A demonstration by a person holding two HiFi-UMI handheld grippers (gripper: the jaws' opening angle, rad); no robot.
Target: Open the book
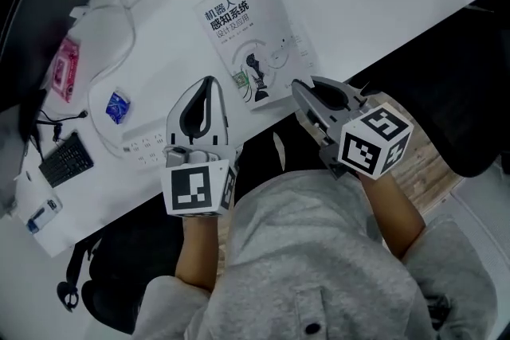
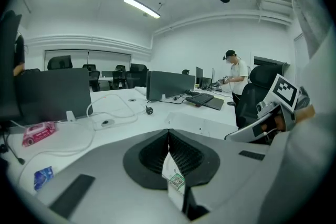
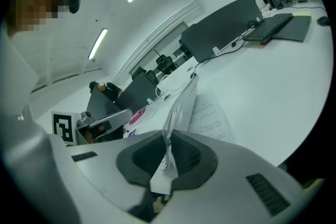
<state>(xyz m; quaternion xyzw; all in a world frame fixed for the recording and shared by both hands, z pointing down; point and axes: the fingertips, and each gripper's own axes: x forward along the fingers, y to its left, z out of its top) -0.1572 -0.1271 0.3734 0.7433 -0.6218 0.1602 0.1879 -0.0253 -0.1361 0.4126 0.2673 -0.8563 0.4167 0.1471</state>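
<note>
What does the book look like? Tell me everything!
The book is a thin white paperback with dark letters, a small picture and a green sticker on its cover. It lies slanted near the edge of the white table. The left gripper is shut on the cover by the sticker; the right gripper pinches its near edge, lifting it so a printed page shows beneath.

An open-plan office: long white desks [image 2: 123,98], monitors [image 2: 169,85], keyboards [image 2: 200,98], swivel chairs [image 2: 59,62] and ceiling strip lights [image 2: 142,7]
</note>
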